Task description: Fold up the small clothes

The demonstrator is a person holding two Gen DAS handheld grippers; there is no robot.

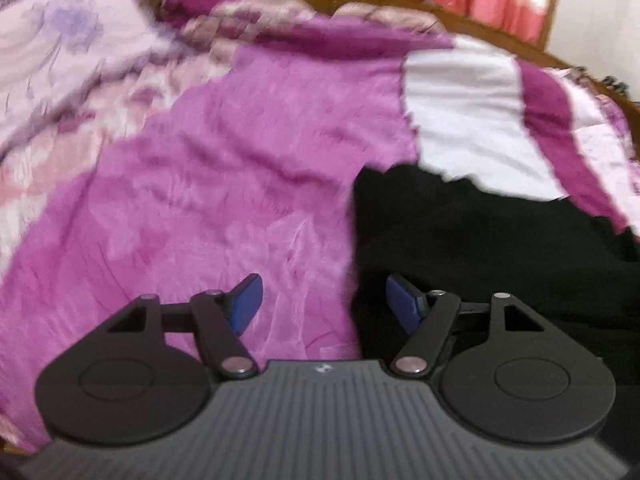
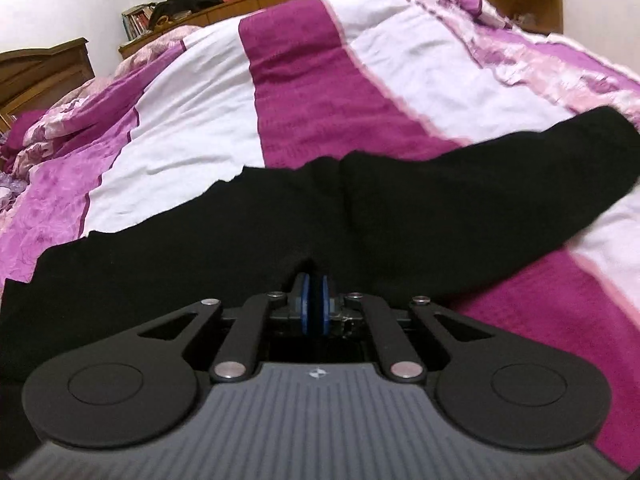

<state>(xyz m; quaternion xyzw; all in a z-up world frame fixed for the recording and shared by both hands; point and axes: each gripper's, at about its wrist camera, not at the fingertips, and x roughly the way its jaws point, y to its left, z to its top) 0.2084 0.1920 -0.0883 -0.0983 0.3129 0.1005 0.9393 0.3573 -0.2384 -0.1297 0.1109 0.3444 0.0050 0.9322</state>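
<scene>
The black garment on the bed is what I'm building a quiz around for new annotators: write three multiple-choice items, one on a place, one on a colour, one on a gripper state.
1. In the left wrist view, where does the black garment lie relative to the left gripper?
A. To its left
B. To its right
C. Out of view

2. What colour is the stripe of the bedspread running between two white bands in the right wrist view?
A. Deep magenta
B. Green
C. Yellow

3. How does the right gripper stand?
A. Wide open above the cloth
B. Shut on the black garment
C. Shut on a pillow

Answers:
1 B: the black cloth fills the right side, reaching the right-hand finger.
2 A: a dark magenta band lies between white ones.
3 B: the blue pads are pressed together with black fabric bunched between them.
</scene>
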